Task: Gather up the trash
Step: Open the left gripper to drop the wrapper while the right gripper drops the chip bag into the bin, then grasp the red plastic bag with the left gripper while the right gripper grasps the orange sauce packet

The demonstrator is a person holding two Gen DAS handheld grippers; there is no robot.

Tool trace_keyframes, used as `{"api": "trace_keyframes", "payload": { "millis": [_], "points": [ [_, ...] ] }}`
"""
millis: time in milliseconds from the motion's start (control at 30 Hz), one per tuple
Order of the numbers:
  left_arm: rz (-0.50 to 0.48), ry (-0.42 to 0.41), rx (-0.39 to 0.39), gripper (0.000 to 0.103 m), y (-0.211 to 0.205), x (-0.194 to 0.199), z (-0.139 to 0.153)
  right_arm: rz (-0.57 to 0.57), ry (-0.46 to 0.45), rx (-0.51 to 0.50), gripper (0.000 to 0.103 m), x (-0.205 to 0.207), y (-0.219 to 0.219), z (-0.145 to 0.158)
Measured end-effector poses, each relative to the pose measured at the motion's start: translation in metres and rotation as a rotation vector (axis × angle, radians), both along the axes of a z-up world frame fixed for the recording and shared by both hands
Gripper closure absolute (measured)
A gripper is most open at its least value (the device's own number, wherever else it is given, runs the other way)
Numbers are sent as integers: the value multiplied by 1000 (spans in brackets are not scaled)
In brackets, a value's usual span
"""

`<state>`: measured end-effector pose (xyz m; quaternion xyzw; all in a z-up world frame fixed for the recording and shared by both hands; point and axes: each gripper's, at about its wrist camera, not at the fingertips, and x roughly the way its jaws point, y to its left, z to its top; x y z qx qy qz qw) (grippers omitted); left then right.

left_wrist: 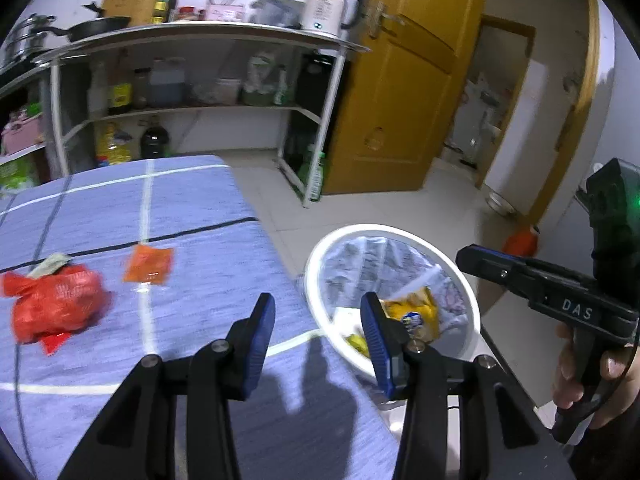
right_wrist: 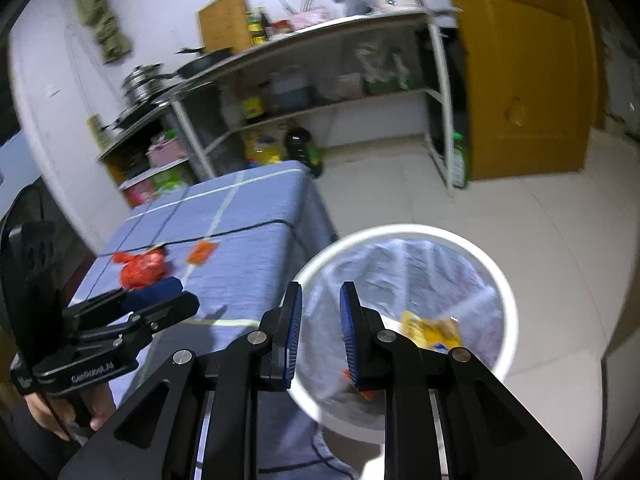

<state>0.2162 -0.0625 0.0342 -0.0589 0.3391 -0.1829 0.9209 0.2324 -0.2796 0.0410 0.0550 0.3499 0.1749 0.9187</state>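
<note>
Both grippers carry nothing: left gripper [left_wrist: 318,326] is held wide, right gripper [right_wrist: 320,330] narrowly parted over the lined bin [right_wrist: 505,292], presumably after a drop. Yellow wrapper [right_wrist: 430,332] lies inside. Red bag [left_wrist: 54,306] and orange sachet [left_wrist: 149,265] remain ahead-left on the tablecloth [left_wrist: 200,208].

My left claw [left_wrist: 316,320] stands wide apart and empty; my right claw [right_wrist: 320,312] is narrowly parted, also empty, both angled downward.

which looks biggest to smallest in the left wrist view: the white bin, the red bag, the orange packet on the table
1. white bin
2. red bag
3. orange packet
The packet lies farther from the camera than the bag, though it looks clearly smaller.
</note>
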Motion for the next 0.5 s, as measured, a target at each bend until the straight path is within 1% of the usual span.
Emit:
{"api": "trace_keyframes", "payload": {
  "millis": [67,100,167,233,333,500],
  "points": [
    [30,-6,-4,57,17,-5,2,34,-14,-5,83,0,15,2],
    [47,-11,-4,57,25,-7,4,49,-19,-6,81,0,21,2],
    [76,-20,-7,57,42,-12,6,79,-26,-11,72,1,36,2],
    [110,-26,-9,57,60,-16,7,104,-30,-14,57,3,50,3],
    [156,-34,-2,56,85,-22,7,139,-30,-13,55,8,71,3],
    [246,-27,8,49,130,-24,2,200,-29,-31,55,17,107,1]
  ]
}}
